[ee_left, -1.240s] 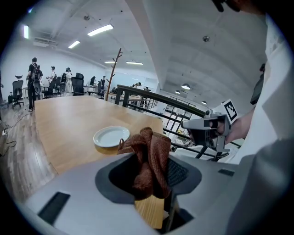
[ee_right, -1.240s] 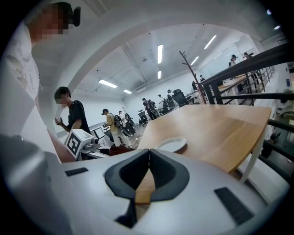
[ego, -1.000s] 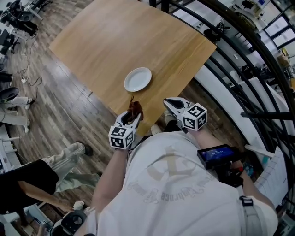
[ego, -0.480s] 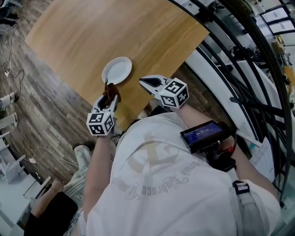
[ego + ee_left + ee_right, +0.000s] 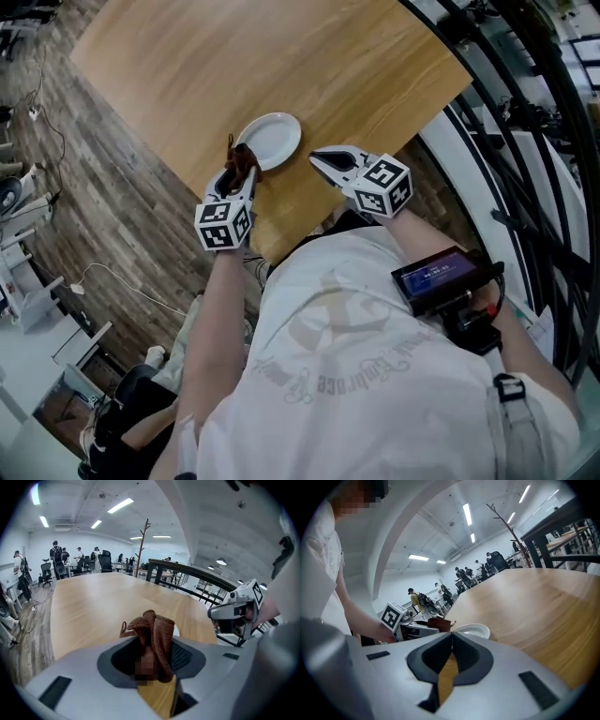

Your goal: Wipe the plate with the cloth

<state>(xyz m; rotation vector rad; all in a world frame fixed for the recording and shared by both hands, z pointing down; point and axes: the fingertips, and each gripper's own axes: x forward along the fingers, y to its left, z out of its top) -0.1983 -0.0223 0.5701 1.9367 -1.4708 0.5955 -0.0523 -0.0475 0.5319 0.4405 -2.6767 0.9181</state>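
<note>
At the far left of the head view is a dark plank floor (image 5: 112, 187) with loose cables on it. Next to it starts the wooden table (image 5: 281, 56), and its near edge runs diagonally under both tools.

The left gripper (image 5: 239, 169) is held over this near edge, with its marker cube (image 5: 223, 225) toward the person. In the left gripper view the 2 jaws are closed on a brown cloth (image 5: 152, 639). The cloth is bunched and stands up between the dark pads, with a small loop sticking out on its left side. In the head view the cloth (image 5: 242, 157) is at the near left rim of the white plate (image 5: 274, 139). I cannot tell if it touches the rim.

The plate lies flat on the table, close to the near edge, and nothing is on it. It is between the 2 gripper tips.

To the right of the plate is the right gripper (image 5: 319, 157), pointing toward the plate and apart from it. In the right gripper view its jaws are pressed together at the tips and nothing is between them. The plate (image 5: 472, 631) shows just beyond them, with the cloth (image 5: 440, 623) at its left.

At the far right, past the table, runs a black metal railing (image 5: 525, 122).
</note>
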